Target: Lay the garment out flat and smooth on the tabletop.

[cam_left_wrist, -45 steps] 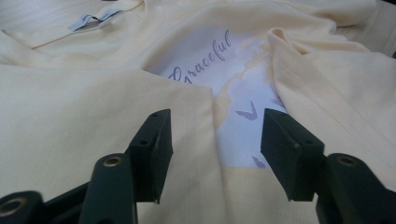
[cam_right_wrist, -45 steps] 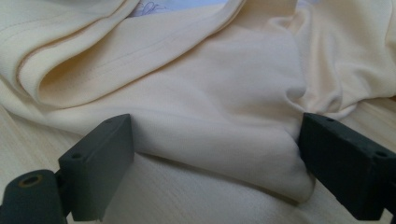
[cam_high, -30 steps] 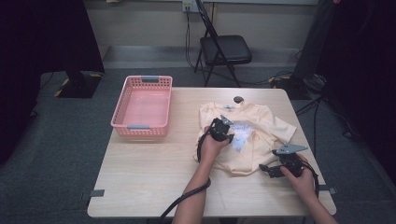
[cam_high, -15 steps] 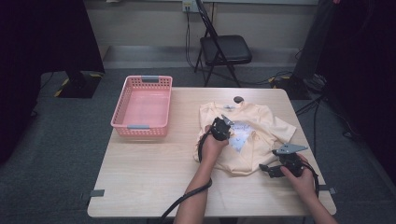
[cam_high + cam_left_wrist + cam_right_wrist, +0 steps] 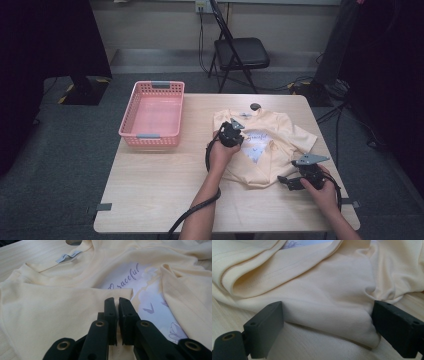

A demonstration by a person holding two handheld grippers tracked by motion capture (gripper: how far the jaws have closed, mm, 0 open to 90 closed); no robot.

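Note:
A pale yellow T-shirt (image 5: 272,142) with a light blue print reading "Graceful" lies partly folded on the right half of the wooden table (image 5: 160,190). My left gripper (image 5: 234,131) rests over its left shoulder. In the left gripper view the T-shirt (image 5: 50,315) has its sleeve folded inward, and the left gripper (image 5: 117,300) is shut on that fold's edge, a sliver of fabric between the jaws. My right gripper (image 5: 286,183) sits low by the shirt's near right corner. Seen from the right gripper (image 5: 327,310), the jaws stand open, spread wide either side of the bunched hem (image 5: 324,300).
A pink plastic basket (image 5: 150,141) stands on the table's far left. A small dark round object (image 5: 255,106) lies just beyond the shirt's collar. A black folding chair (image 5: 240,52) stands behind the table. Bare wood stretches across the near left.
The left gripper has risen slightly over the shirt's shoulder. The right gripper has stayed where it was.

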